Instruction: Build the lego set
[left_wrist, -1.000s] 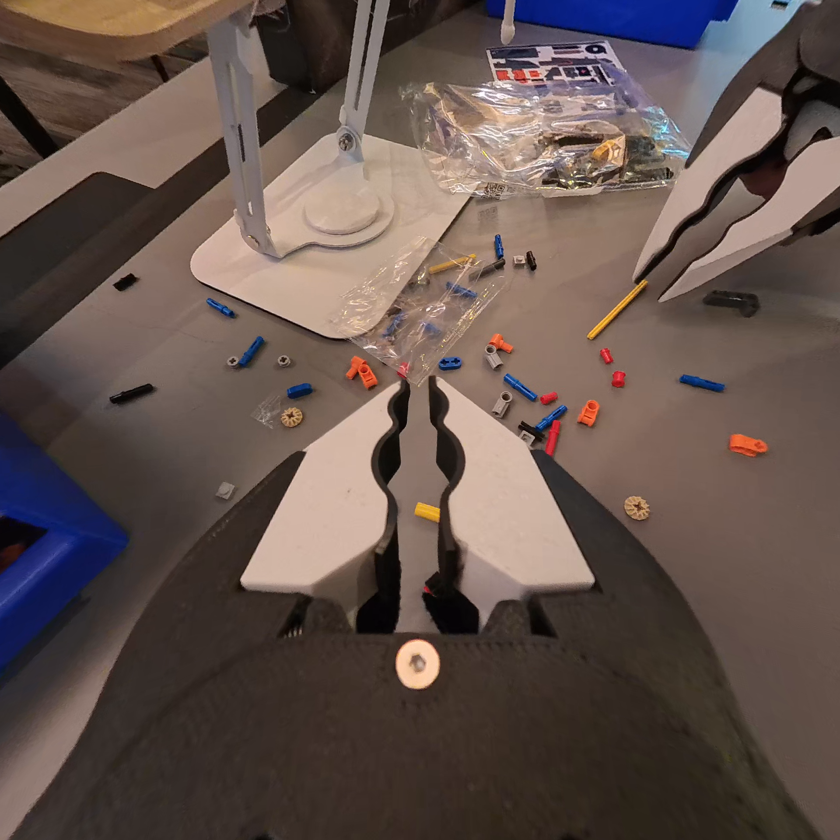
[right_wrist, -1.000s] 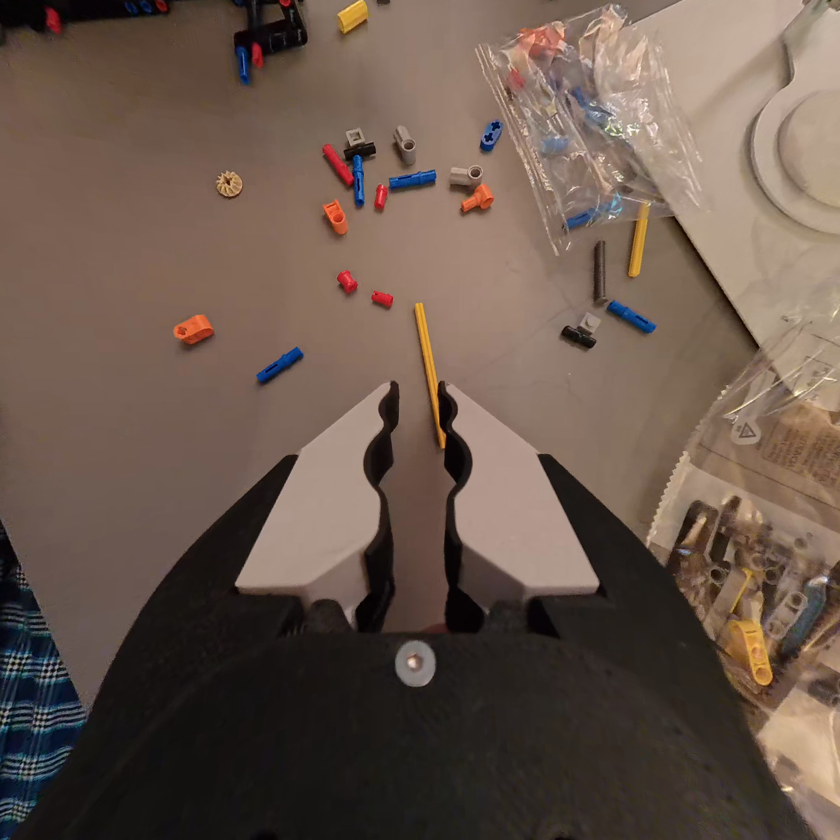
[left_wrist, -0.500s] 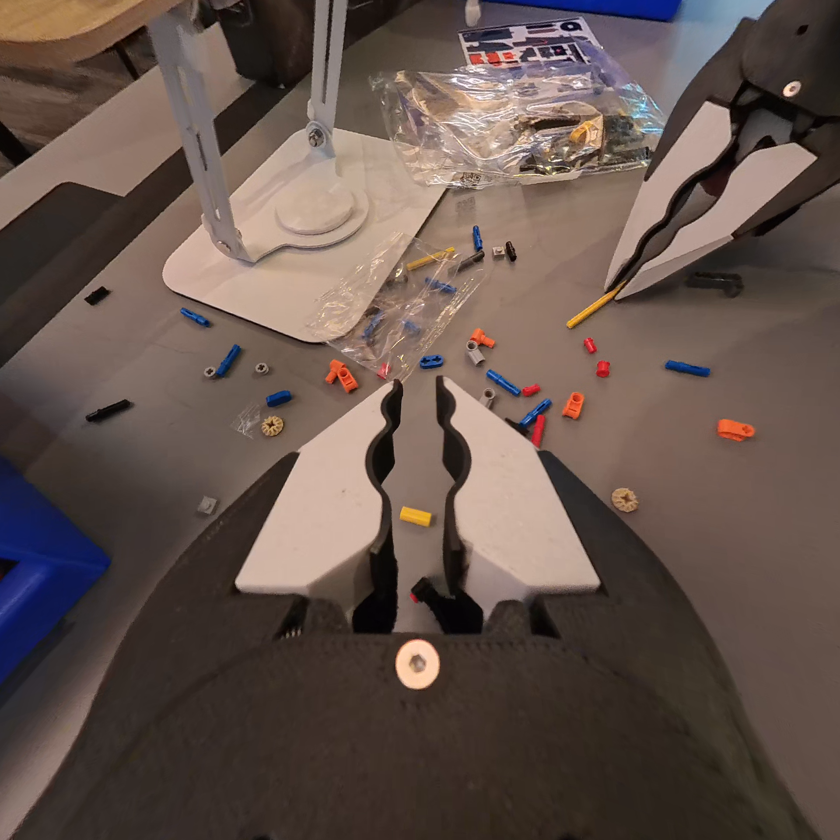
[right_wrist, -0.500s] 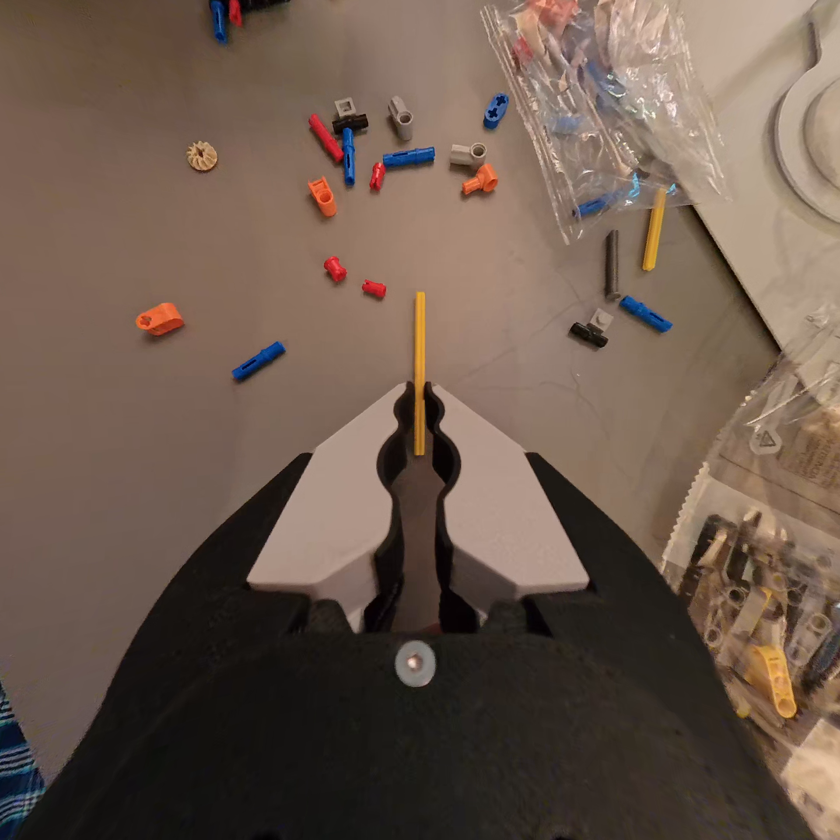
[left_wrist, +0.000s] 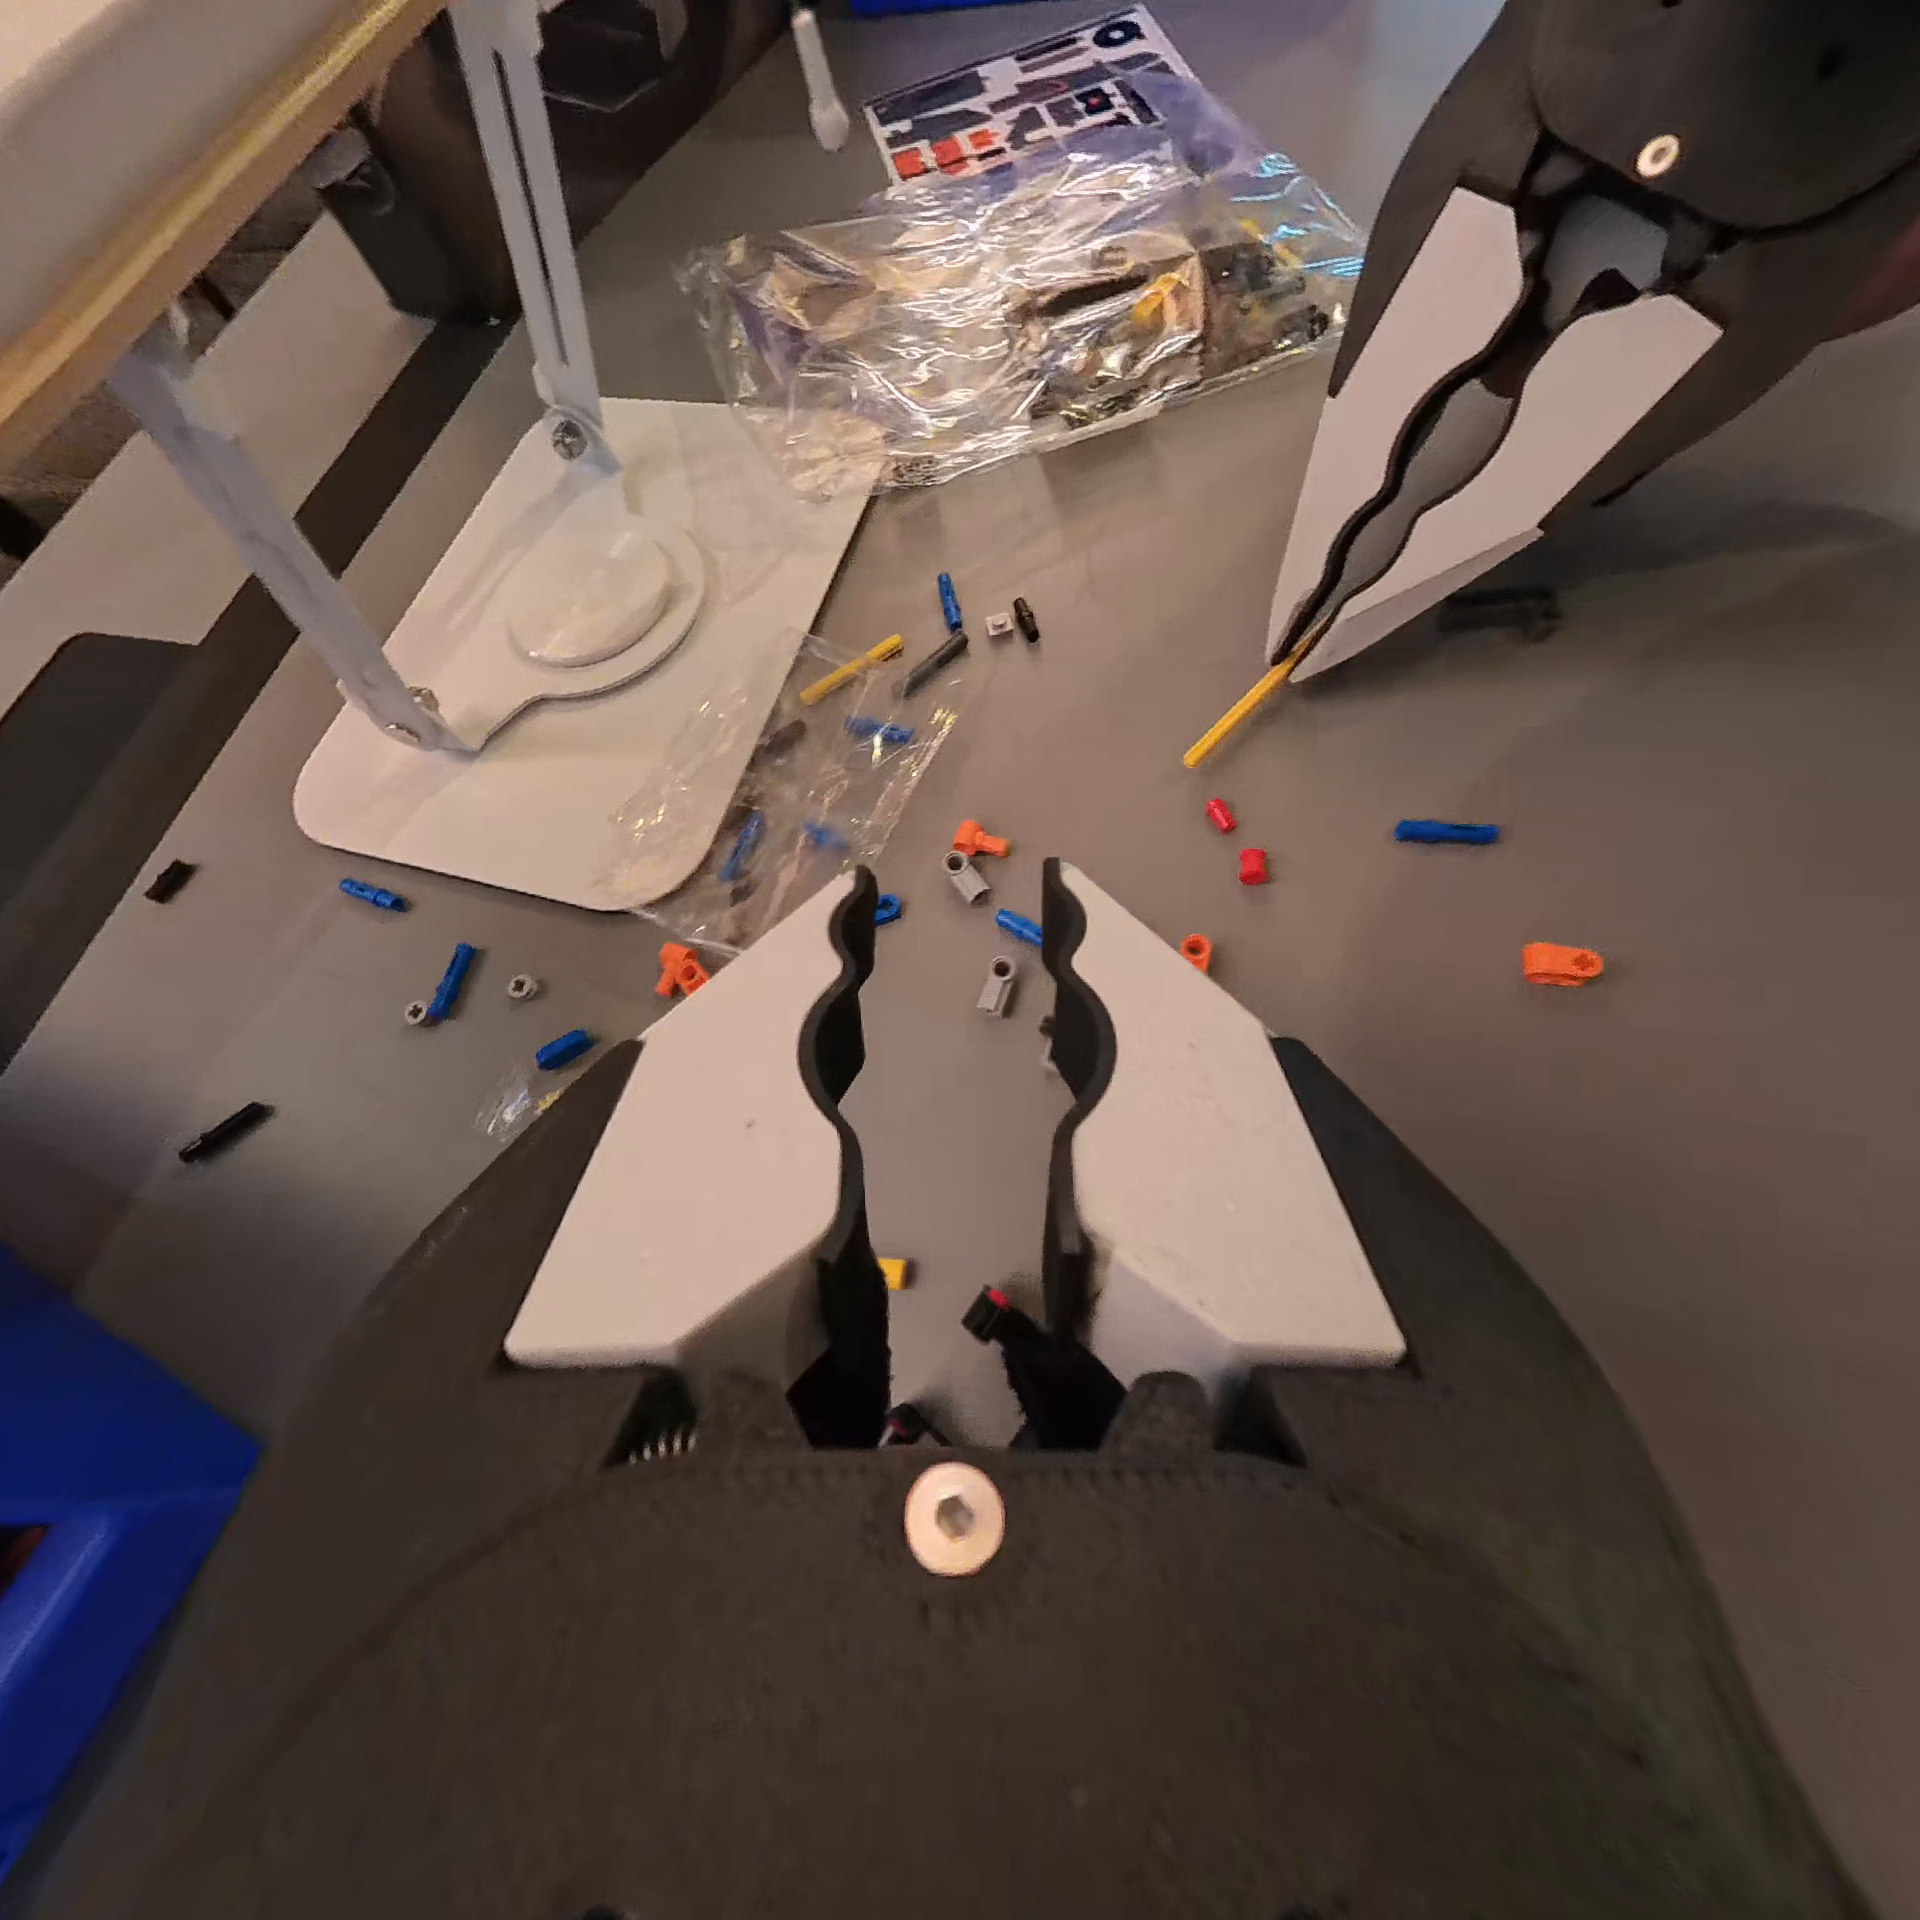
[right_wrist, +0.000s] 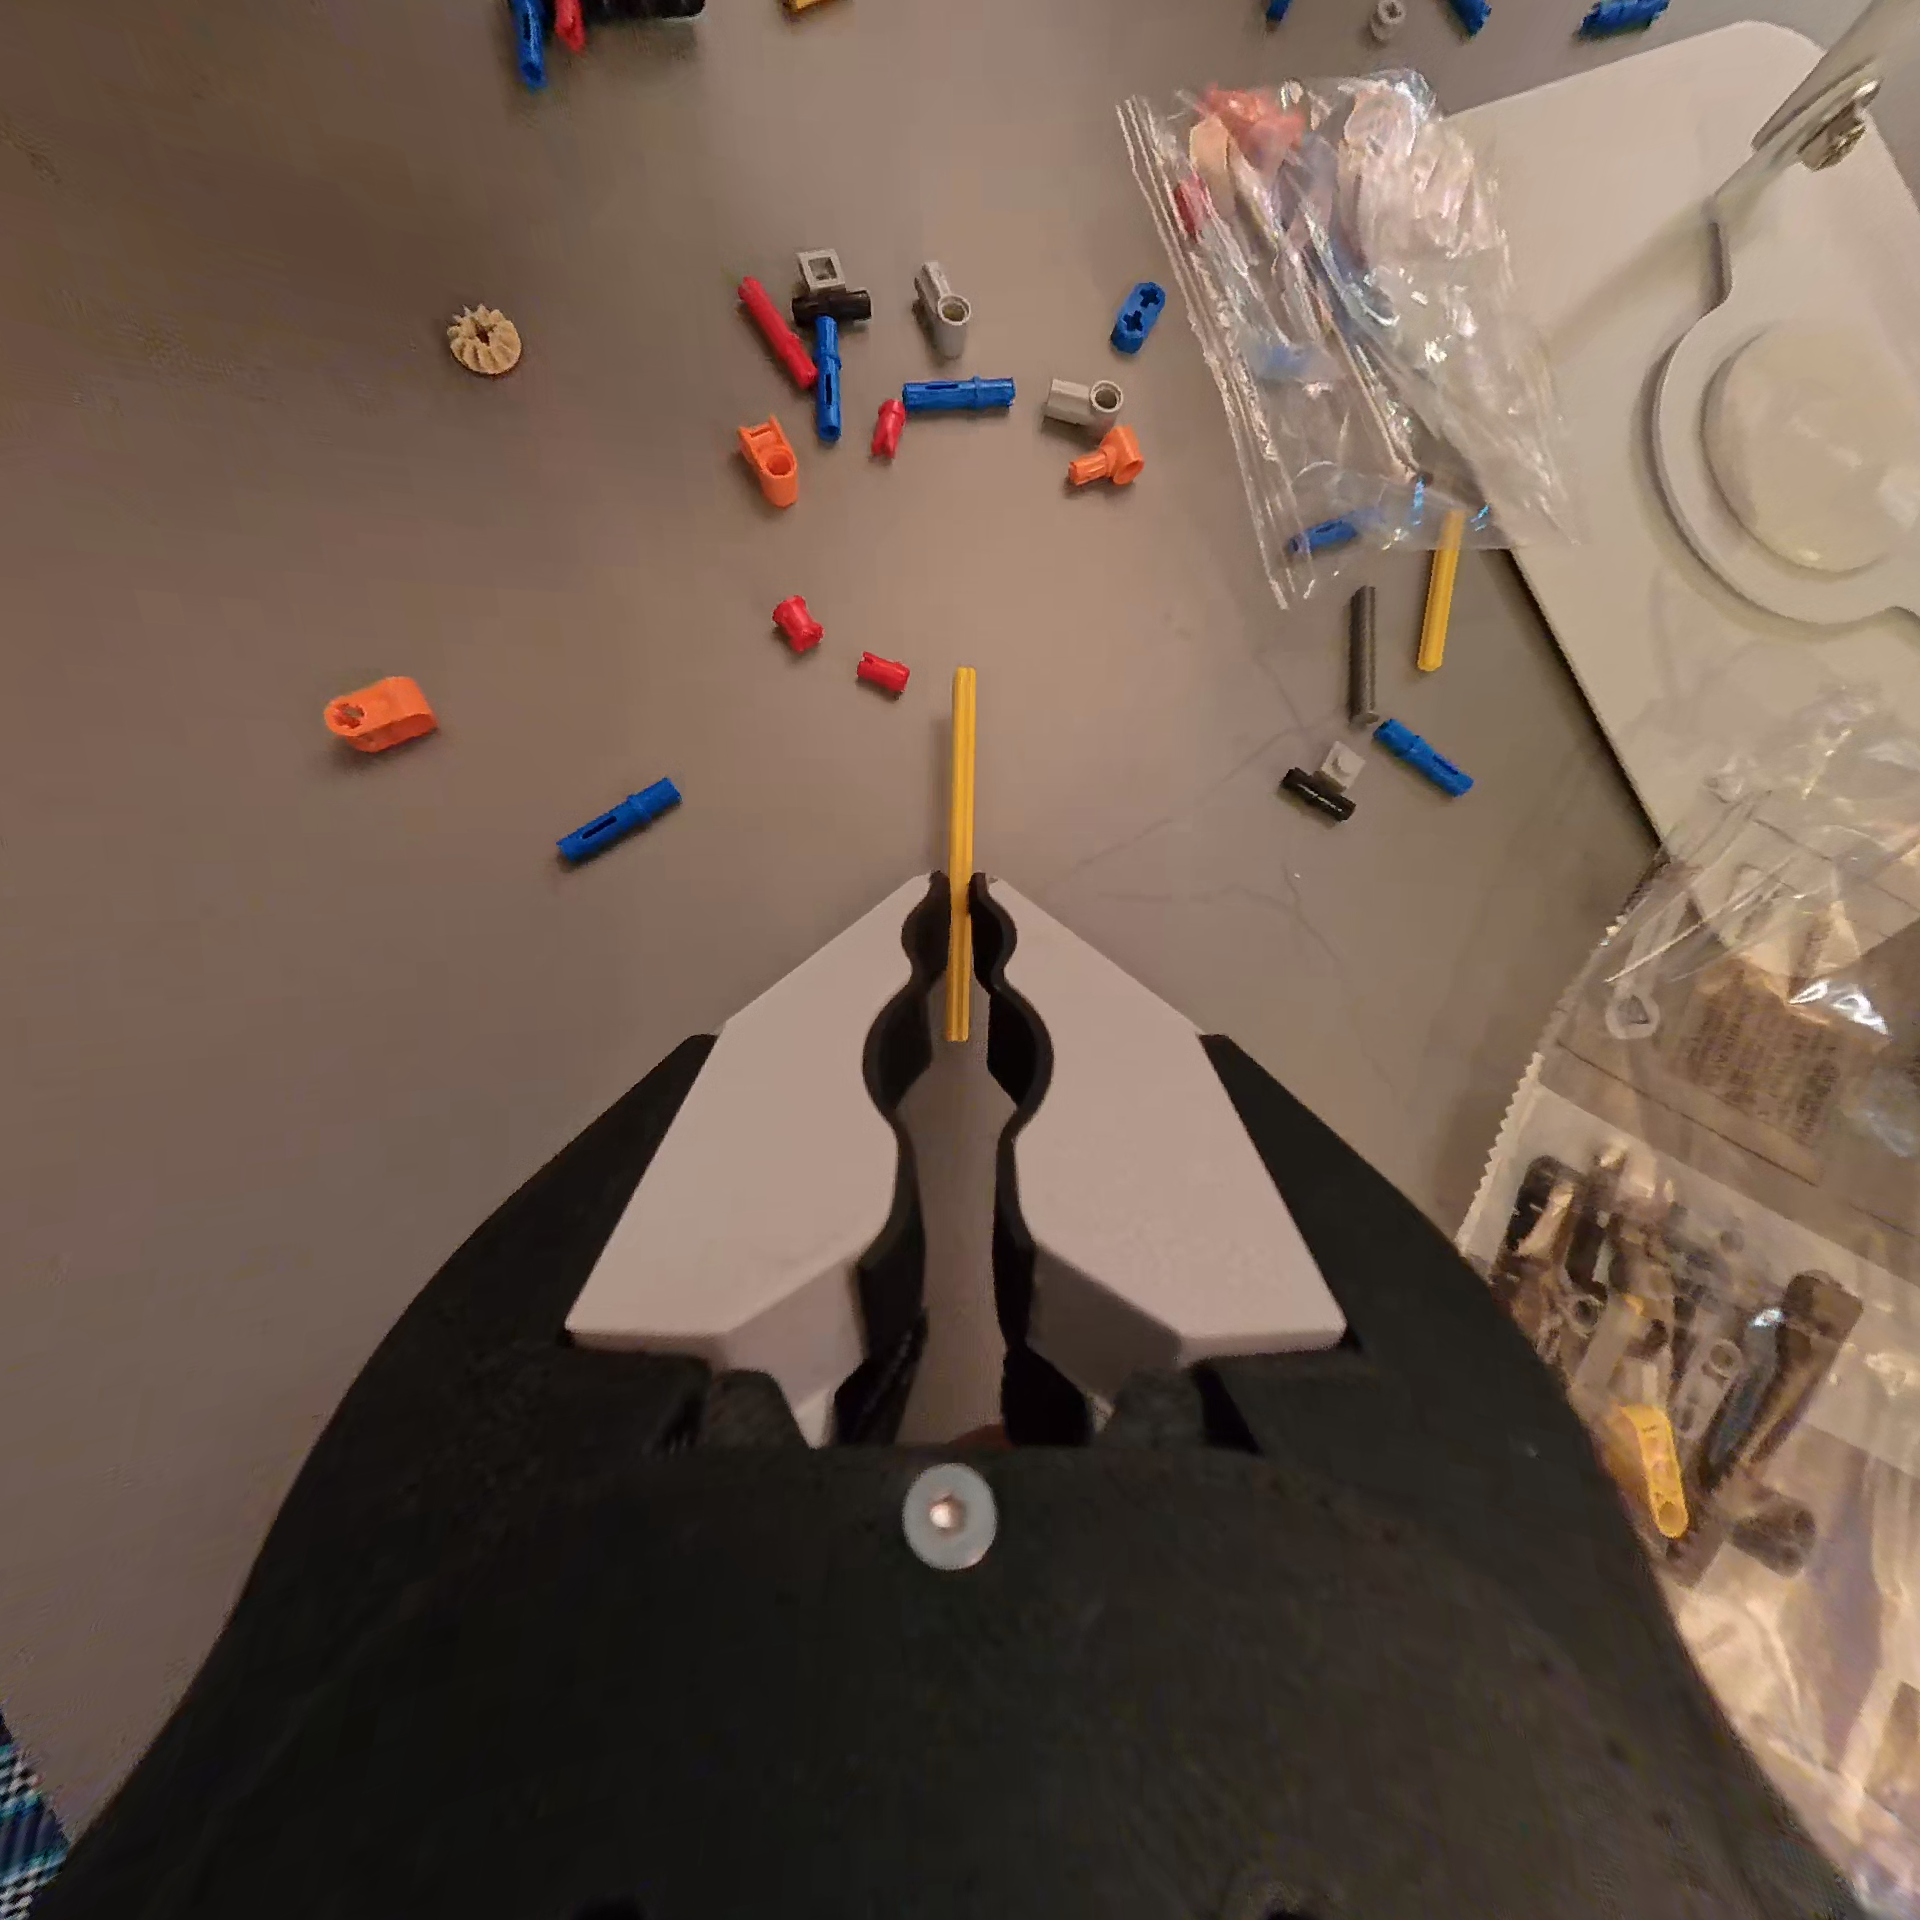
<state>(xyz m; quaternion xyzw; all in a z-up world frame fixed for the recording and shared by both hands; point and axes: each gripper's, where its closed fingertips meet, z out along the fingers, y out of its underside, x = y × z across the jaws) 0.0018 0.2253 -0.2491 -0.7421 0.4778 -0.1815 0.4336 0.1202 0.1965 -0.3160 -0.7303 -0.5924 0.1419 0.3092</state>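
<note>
Pinching a long yellow stick (right_wrist: 961, 831) near one end with the right tongs (right_wrist: 958, 883), tips squeezed tight, most of the stick poking out ahead over the grey counter (right_wrist: 260, 987). Left tongs (left_wrist: 951, 883) spread wide, holding nothing, hanging above small grey and blue pieces. Bare counter to the right tongs' left; a full clear bag (right_wrist: 1714, 1247) close on their right, a white stand base (left_wrist: 540, 727) farther off.
</note>
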